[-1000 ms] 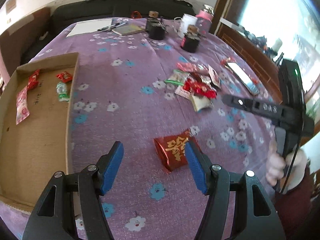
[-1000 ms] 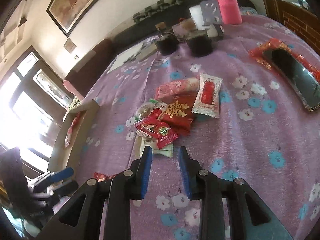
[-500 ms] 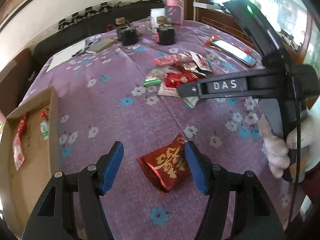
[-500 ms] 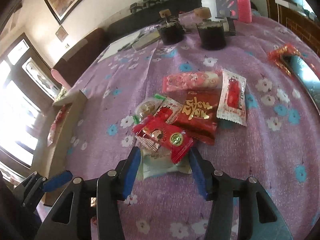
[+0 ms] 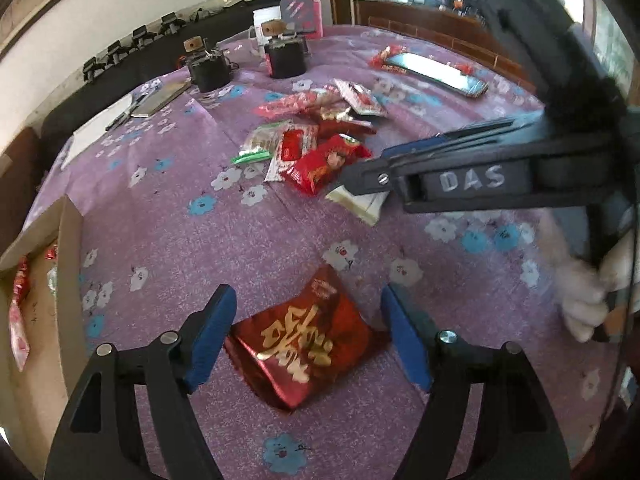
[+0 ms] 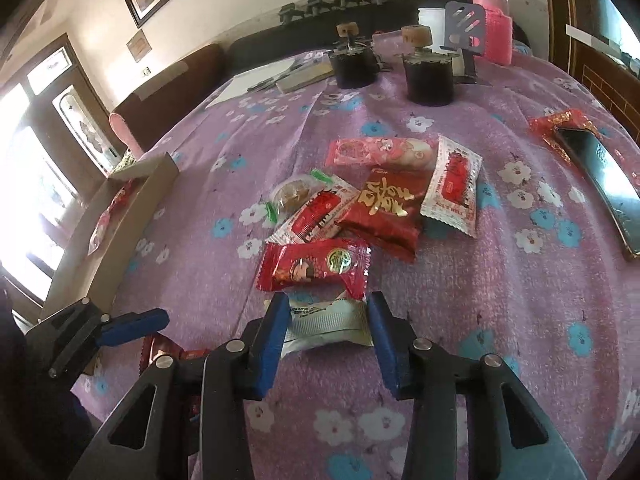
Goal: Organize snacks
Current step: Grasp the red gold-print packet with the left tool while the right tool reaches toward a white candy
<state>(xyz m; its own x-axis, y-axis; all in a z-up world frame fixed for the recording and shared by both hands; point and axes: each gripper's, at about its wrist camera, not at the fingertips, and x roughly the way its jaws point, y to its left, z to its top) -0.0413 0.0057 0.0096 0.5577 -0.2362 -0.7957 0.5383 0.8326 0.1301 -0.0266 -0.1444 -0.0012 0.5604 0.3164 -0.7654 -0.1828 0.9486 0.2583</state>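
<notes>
A red foil snack packet with gold lettering [image 5: 304, 340] lies on the purple flowered cloth between the open fingers of my left gripper [image 5: 308, 336]. A pile of snack packets [image 6: 372, 200] lies mid-table. My right gripper [image 6: 328, 320] is open around a white packet [image 6: 326, 322] at the pile's near edge, with a red packet [image 6: 316, 266] just beyond it. The right gripper also shows in the left wrist view [image 5: 360, 172], reaching over the white packet [image 5: 358, 202]. A cardboard tray [image 5: 68, 264] at the left holds a few snacks.
Two black jars [image 6: 430, 80], a pink bottle [image 6: 494, 28], a white cup, papers and a notebook [image 6: 304, 74] stand at the table's far side. A phone on red wrapping [image 6: 604, 184] lies at the right. The tray also shows in the right wrist view [image 6: 132, 216].
My left gripper has moved in over the red foil packet, which now sits between its fingers. My right gripper has opened wider and advanced until its fingers flank the white packet.
</notes>
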